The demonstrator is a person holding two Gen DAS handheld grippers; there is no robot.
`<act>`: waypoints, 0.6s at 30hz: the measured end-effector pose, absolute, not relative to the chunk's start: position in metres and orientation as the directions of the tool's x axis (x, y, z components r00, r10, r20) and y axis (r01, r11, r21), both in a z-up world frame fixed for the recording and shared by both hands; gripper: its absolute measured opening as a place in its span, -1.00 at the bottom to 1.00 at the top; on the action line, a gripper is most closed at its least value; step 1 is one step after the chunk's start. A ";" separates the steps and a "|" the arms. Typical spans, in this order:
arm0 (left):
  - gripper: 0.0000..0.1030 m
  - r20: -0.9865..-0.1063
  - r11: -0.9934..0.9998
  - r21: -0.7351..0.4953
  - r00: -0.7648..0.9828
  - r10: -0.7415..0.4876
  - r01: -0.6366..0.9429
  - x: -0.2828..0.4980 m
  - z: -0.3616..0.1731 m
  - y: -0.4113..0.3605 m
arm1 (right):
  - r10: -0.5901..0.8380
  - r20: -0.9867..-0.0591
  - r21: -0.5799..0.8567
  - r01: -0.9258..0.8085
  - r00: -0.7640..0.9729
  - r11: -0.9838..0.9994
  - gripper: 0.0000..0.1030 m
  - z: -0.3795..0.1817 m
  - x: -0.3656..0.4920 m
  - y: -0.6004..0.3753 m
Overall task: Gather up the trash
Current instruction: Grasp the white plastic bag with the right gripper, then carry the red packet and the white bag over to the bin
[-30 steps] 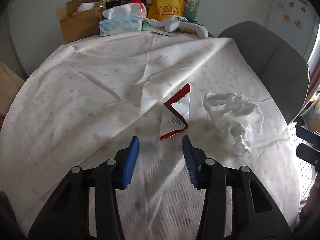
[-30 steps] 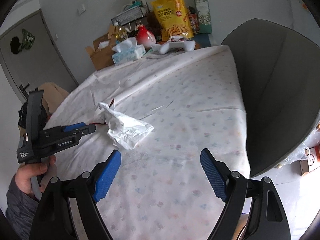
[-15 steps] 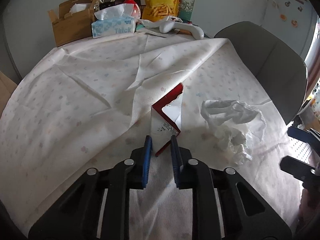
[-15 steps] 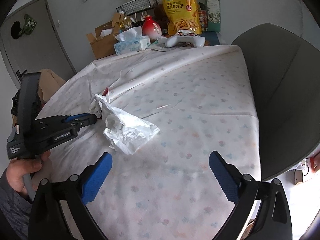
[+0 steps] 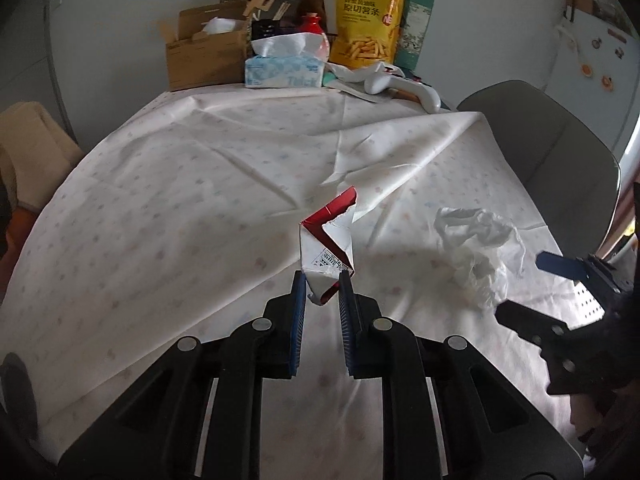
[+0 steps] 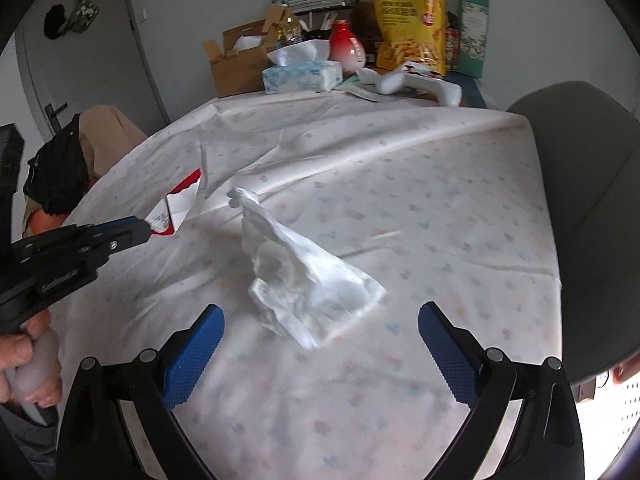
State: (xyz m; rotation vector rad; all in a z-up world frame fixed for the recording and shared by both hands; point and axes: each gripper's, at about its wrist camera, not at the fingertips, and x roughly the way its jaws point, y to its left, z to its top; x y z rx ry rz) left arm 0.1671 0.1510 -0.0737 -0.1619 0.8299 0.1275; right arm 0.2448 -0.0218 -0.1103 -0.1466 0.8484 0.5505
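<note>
My left gripper is shut on a torn red and white wrapper and holds it lifted above the tablecloth. The wrapper also shows in the right wrist view, pinched at the left gripper's tip. A crumpled white tissue lies on the cloth just ahead of my right gripper, which is wide open and empty. In the left wrist view the tissue lies to the right of the wrapper, with the right gripper beside it.
The round table has a pale patterned cloth. At its far edge stand a cardboard box, a tissue box, a yellow snack bag and a white game controller. A grey chair stands at the right.
My left gripper closed on the wrapper and lifted it off the cloth. My right gripper moved in toward the tissue and stays open.
</note>
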 end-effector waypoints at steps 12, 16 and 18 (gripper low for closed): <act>-0.68 -0.715 0.971 -0.148 0.699 0.025 -0.186 0.154 -0.062 0.146 | 0.356 -0.791 0.028 -0.552 0.497 0.833 -0.73 -0.116 0.259 -0.008; -0.68 -0.698 0.975 -0.162 0.716 -0.004 -0.153 0.154 -0.053 0.130 | 0.409 -0.764 0.097 -0.537 0.500 0.838 -0.83 -0.102 0.249 -0.034; -0.68 -0.692 0.977 -0.168 0.722 -0.020 -0.134 0.154 -0.049 0.121 | 0.431 -0.751 0.131 -0.526 0.500 0.840 -0.83 -0.096 0.243 -0.048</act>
